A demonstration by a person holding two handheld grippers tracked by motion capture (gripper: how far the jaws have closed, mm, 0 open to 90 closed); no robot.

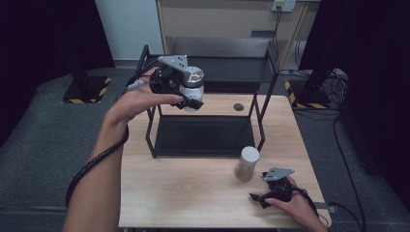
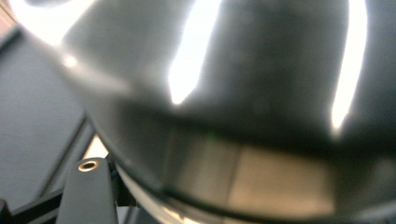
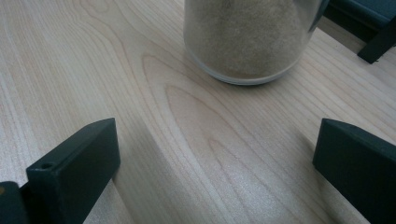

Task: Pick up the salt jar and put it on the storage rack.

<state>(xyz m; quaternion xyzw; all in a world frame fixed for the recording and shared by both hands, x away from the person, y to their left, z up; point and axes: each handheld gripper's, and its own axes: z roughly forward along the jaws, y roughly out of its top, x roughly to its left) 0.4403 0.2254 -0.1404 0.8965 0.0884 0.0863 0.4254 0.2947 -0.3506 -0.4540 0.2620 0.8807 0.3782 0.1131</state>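
Left gripper (image 1: 189,99) clamped around lifted jar (image 1: 192,87)

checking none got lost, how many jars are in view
2. One jar is held up in the left gripper above the black rack; the other jar stands on the table near the right gripper. None looks hidden.

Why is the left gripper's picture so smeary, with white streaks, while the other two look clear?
In the left gripper view the held shiny jar sits too near the lens, so it blurs and mirrors lamps as glare. The right gripper view shows sharp wood grain on the table. The high view is dim, with dark corners.
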